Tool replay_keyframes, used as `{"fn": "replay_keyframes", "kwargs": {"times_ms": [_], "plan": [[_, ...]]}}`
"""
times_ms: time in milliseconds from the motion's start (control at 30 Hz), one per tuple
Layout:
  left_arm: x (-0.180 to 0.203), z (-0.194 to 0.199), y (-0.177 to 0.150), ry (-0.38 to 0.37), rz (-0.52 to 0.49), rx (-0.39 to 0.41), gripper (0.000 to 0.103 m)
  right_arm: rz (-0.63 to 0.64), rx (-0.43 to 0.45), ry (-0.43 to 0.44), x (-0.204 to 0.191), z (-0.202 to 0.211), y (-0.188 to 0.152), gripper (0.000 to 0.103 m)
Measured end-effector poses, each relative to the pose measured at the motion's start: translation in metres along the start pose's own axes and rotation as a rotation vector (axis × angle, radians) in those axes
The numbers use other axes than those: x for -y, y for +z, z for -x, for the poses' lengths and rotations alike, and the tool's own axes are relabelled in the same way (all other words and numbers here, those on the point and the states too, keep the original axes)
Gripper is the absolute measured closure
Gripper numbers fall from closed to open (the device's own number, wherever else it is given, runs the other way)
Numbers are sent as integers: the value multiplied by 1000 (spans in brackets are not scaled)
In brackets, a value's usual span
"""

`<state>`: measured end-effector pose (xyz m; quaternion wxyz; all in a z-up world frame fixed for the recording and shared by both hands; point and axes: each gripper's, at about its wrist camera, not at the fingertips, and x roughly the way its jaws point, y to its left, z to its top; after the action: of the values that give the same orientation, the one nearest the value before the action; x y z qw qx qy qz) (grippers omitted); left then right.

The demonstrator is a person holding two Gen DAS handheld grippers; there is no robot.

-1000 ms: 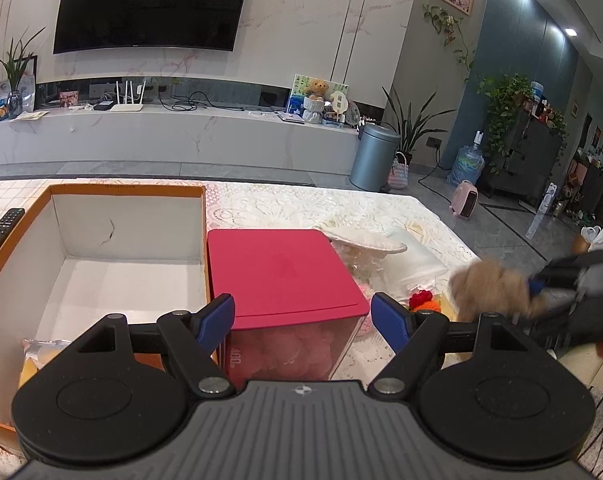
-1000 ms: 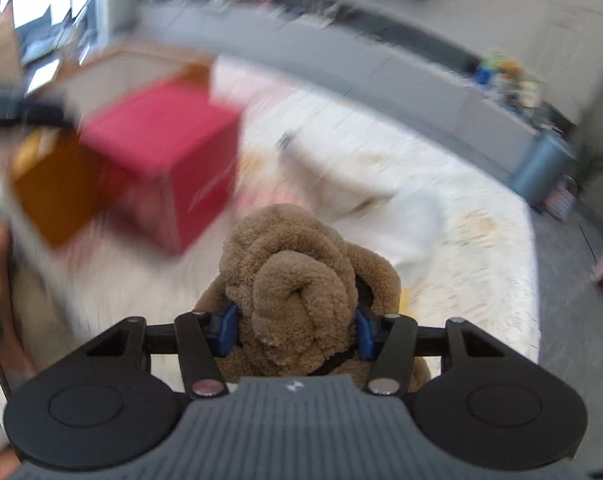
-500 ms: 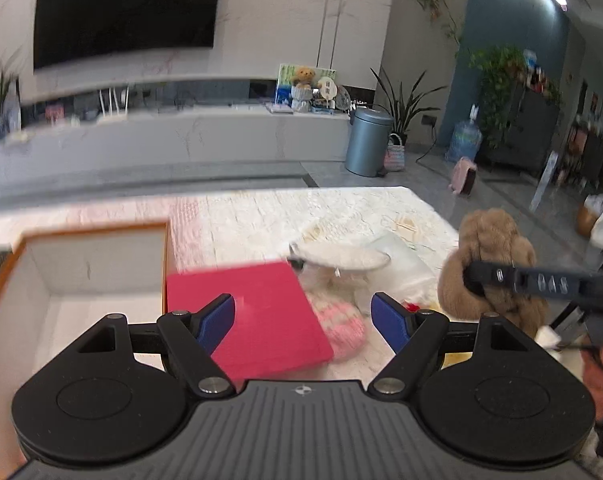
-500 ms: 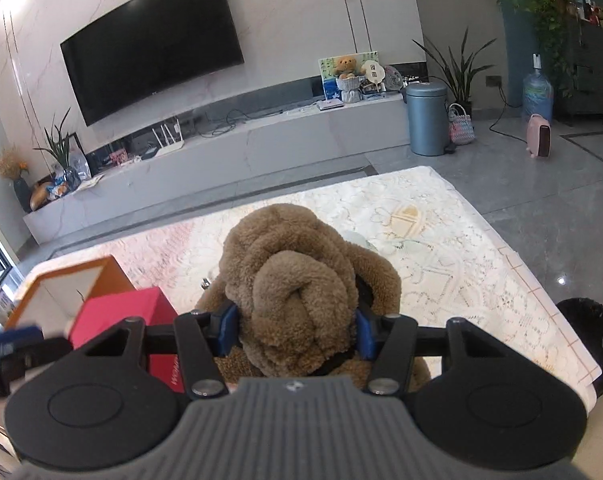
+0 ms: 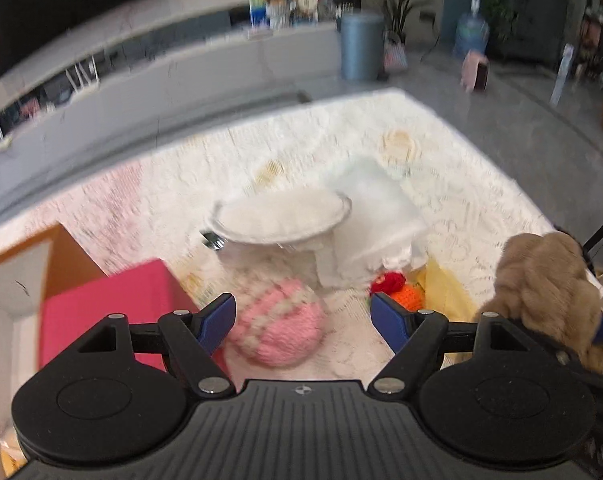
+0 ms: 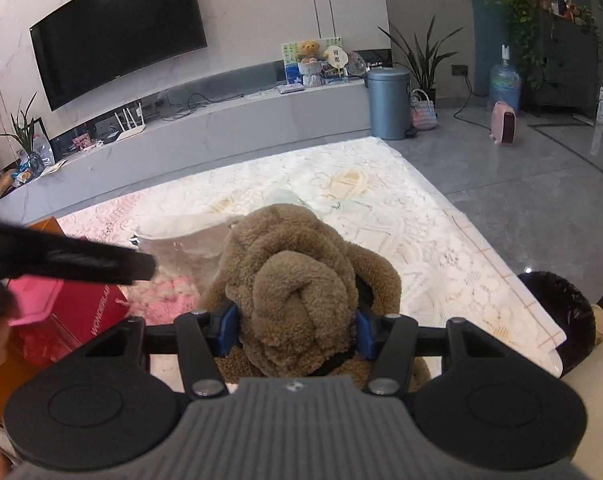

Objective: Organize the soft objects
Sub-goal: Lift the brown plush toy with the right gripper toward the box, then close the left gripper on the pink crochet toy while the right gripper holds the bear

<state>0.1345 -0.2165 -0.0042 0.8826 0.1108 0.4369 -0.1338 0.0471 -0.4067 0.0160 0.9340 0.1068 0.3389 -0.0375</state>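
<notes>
Brown plush toy (image 6: 297, 280): held up over the near edge of the lace-covered table (image 6: 381, 208), clamped between the blue fingers (image 6: 225, 330) of the right gripper (image 6: 295, 330); from the left wrist view it sits at the far right (image 5: 541, 280).
Right gripper: clenched on the plush, jaws pressed into its fur on both sides.
Left gripper (image 5: 303, 316): jaws spread wide, nothing between them, hovering above the table.
Pink knitted ball (image 5: 277, 324): lying on the lace cloth just below the left gripper's spread jaws, beside the red box (image 5: 101, 312).
Red box: closed lid, next to the orange-edged cardboard box (image 5: 29, 256).
Small red and orange knitted pieces (image 5: 397, 288): on the cloth, near the right-hand blue pad.
White bowl-shaped cover (image 5: 281, 216): behind the pink ball, blurred, with a clear plastic bag (image 5: 373, 216) beside it.
</notes>
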Motion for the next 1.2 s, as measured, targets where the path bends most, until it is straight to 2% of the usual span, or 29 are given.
{"fn": "replay_keyframes", "kwargs": {"times_ms": [133,233,367,433,567,733,867,967,1000,1033,1100,1200], "plan": [[11,-30,6,31,24,-102,13,-42,-6,18,11,-6,-1,48],[20,-49,8,87,-7,-128,13,-10,-8,-29,9,-9,-1,47],[26,-73,6,153,-22,-177,13,-37,-7,17,14,-10,-2,47],[30,-86,5,172,-47,-204,13,-24,-6,5,11,-7,-3,47],[36,-101,1,248,-76,-205,13,-20,-17,8,11,-9,-4,47],[40,-110,5,305,-68,-199,9,-14,-43,29,7,-19,-5,47],[40,-112,9,311,-38,-211,7,7,-82,28,-1,-34,-7,47],[33,-114,10,284,-16,-225,7,8,-83,33,-2,-36,-7,47],[31,-113,11,273,-19,-231,12,3,-79,37,-1,-35,-8,47],[29,-112,10,275,-17,-236,26,-4,-76,40,1,-34,-8,47],[30,-111,9,322,-40,-246,42,-23,-73,45,5,-33,-9,47],[34,-110,5,322,-87,-238,48,-44,-77,39,10,-34,-9,47]]}}
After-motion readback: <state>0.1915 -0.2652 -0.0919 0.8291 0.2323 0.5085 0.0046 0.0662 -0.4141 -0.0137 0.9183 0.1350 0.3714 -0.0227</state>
